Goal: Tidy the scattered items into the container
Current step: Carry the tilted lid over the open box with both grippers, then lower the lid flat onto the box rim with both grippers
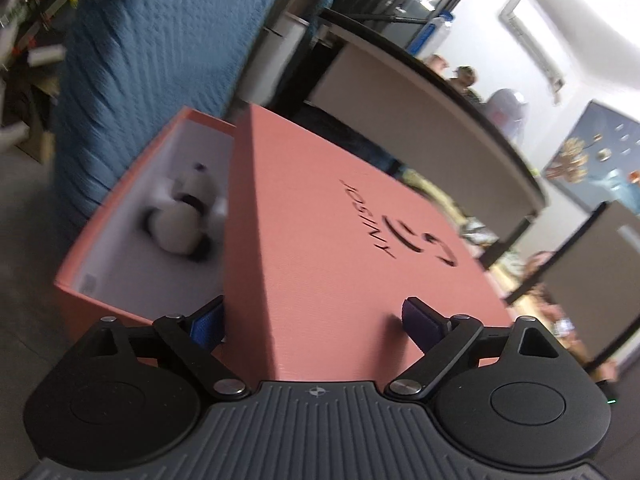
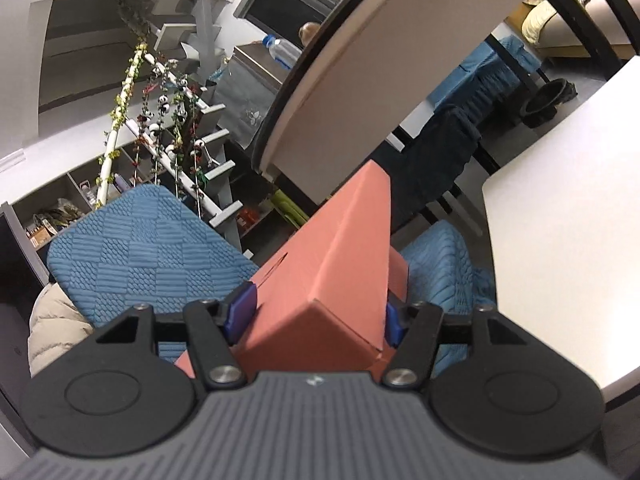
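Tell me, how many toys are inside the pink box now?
1. A blurred black-and-white plush toy lies on the white floor of the open pink box, beside the lid that both grippers hold. The lid covers the rest, so more may be hidden.

I see a salmon-pink lid (image 1: 340,240) with dark lettering over a matching pink box (image 1: 116,216) lined white. Inside lies a white-and-black plush toy (image 1: 180,220). My tongs are black with blue pads (image 2: 240,312). The cushion (image 2: 148,240) is blue, in a ribbed checker weave.
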Motion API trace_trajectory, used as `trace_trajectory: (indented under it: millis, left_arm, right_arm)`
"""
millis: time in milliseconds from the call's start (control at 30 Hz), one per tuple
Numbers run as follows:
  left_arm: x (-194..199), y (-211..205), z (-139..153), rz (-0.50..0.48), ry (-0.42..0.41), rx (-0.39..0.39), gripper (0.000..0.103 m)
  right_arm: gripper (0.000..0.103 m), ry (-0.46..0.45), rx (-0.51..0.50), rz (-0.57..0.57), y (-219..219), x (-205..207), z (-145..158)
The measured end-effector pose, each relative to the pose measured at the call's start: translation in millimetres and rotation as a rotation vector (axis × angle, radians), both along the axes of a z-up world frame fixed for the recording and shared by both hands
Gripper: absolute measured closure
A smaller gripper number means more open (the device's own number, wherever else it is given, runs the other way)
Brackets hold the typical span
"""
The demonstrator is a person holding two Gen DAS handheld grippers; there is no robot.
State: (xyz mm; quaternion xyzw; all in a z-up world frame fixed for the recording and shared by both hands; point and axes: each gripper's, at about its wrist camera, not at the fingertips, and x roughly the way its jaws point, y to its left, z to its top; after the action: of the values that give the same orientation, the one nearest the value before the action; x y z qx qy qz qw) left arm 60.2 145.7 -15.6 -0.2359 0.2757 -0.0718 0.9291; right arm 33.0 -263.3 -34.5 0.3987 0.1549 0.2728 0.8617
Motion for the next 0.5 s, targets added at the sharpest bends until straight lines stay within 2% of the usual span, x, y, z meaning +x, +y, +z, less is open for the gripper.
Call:
trace_trajectory:
  millis: [200,267,333,500]
  left_arm:
    - [-6,6,2,0.056,-0.009,0.11,0.007]
    - [-6,1,2,0.054,-0.013,0.142,0.007]
    - [-7,-4,3,0.058,-0.023,0.172,0.007]
    - [-5,-12,4,0.068,-0.057,0.22,0.007]
  right_arm:
    - [0.036,0.029,-0.014,0.007,19,9,-8]
    - [0.03,0.044,-0.048,-0.004,25,11,-8]
    - [0.012,0.048,-0.066,-0.022,27,12,-10]
    - [0.01,0.016,-0.09,-0.102,21,2,-7]
